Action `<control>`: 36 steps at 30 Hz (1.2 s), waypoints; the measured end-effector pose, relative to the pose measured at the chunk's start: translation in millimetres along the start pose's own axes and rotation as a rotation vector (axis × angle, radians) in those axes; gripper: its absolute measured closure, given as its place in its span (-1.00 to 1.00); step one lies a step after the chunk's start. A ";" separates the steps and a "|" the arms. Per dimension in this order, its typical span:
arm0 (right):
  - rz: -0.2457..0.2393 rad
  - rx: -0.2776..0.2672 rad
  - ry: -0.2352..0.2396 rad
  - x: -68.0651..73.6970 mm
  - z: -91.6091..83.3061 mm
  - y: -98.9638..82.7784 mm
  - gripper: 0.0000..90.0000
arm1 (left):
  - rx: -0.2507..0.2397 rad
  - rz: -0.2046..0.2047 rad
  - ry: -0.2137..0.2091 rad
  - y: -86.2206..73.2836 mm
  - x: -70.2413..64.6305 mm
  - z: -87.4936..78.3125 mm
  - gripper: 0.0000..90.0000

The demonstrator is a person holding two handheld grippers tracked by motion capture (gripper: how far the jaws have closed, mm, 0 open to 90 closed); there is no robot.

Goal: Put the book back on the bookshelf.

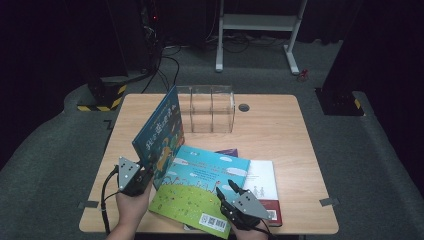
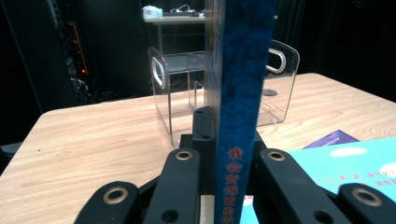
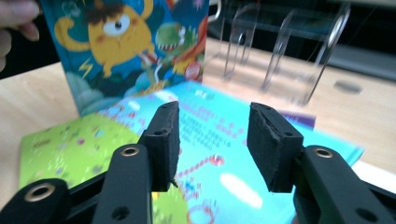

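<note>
One blue book (image 1: 159,131) is clamped upright in the left fingers (image 2: 184,186) near the empty rack (image 1: 212,108); right fingers (image 3: 163,135) are released over three books (image 1: 202,190) left on the surface (image 1: 295,145).

Upright blue book (image 1: 159,131) and clear rack (image 1: 212,108) block the left; table's (image 1: 280,130) right lies free.

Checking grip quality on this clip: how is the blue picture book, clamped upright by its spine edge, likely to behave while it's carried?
The blue picture book stands on edge without sagging, so it is probably a stiff hardcover. The left hand-held gripper pinches only its lower corner, so the tall cover may well lever and swing. Its cover looks glossy, so it could slip if the clamp eases.
</note>
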State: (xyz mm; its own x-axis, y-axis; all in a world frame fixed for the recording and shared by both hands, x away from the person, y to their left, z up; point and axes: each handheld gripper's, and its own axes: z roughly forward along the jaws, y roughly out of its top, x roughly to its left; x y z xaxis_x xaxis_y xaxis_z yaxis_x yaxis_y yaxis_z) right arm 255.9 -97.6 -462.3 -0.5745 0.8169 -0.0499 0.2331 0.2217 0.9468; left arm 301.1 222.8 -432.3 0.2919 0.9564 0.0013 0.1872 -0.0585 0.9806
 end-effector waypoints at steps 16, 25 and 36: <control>0.179 0.172 -0.102 -19.8 -4.0 -29.1 -0.30 | -0.018 -0.039 -0.021 -4.6 12.2 -9.9 0.85; 0.153 0.253 -0.110 -6.4 -2.2 -35.6 -0.29 | -0.022 -0.039 -0.045 -8.2 15.9 -23.8 0.85; 0.102 0.265 -0.161 -16.0 7.0 -30.0 -0.21 | -0.027 -0.086 -0.059 -12.7 8.8 -43.8 0.83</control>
State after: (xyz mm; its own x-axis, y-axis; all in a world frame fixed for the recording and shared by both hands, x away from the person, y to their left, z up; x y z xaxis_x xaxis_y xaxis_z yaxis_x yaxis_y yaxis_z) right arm 263.6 -113.6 -492.1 -0.4114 0.9110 -0.0283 0.4915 0.2478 0.8349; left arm 260.2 244.4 -436.2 0.3303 0.9392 -0.0942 0.1885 0.0321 0.9816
